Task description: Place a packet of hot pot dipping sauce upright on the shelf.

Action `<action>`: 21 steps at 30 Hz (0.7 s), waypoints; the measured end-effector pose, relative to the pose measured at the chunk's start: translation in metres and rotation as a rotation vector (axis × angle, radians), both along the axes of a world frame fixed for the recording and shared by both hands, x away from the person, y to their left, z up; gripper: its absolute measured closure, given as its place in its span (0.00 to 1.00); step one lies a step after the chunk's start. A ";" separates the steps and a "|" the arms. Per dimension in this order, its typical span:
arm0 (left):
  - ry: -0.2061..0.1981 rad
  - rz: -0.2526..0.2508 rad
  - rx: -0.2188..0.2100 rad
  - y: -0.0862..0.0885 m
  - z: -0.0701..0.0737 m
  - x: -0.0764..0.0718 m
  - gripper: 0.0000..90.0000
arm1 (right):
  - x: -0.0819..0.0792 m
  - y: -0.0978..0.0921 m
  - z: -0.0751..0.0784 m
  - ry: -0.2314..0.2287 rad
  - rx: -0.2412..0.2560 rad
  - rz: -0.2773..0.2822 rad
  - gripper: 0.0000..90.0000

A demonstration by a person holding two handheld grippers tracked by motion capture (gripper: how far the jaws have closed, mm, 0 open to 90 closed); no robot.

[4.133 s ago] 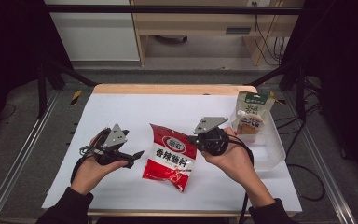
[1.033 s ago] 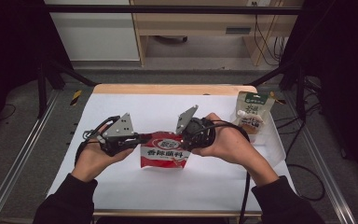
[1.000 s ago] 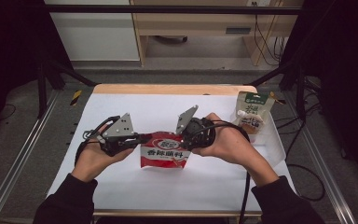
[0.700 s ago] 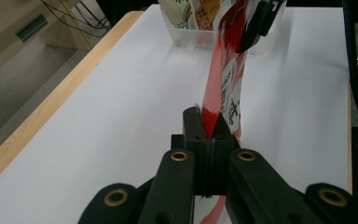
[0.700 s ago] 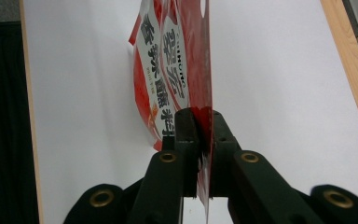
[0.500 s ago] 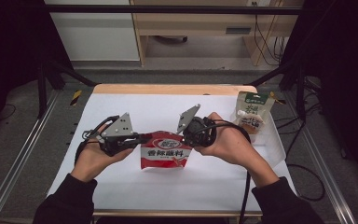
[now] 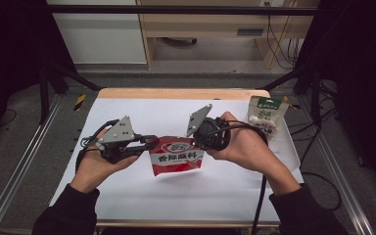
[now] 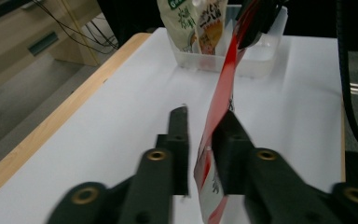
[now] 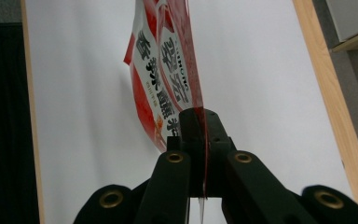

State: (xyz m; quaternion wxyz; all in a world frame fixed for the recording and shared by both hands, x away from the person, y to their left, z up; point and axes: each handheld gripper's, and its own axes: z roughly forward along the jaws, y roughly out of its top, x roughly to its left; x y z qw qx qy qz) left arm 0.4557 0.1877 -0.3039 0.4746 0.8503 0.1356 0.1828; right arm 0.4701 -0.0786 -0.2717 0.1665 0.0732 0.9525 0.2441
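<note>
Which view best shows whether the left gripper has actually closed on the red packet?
The left gripper view: its jaws stand apart, with the red packet edge-on between them, against one jaw only. In the high view the left gripper meets the packet's upper corner, the jaws too small to judge. The right gripper view shows the right gripper clamped on the packet.

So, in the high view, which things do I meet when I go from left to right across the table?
Left hand-held gripper → red packet → right hand-held gripper → green and white pouch.
</note>
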 end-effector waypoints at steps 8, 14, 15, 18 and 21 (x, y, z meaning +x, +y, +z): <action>0.020 0.069 -0.091 0.006 -0.003 0.002 0.41 | 0.006 -0.016 0.012 -0.023 0.006 -0.036 1.00; 0.028 0.095 -0.079 0.011 -0.019 -0.001 0.33 | 0.009 -0.032 0.021 -0.034 0.016 -0.074 1.00; 0.028 0.095 -0.079 0.011 -0.019 -0.001 0.32 | 0.009 -0.034 0.022 -0.035 0.020 -0.080 1.00; 0.041 0.126 -0.068 0.018 -0.041 -0.005 0.28 | 0.011 -0.042 0.027 -0.040 0.025 -0.107 1.00; 0.063 0.144 -0.043 0.023 -0.061 -0.007 0.22 | 0.013 -0.051 0.031 -0.043 0.031 -0.126 1.00</action>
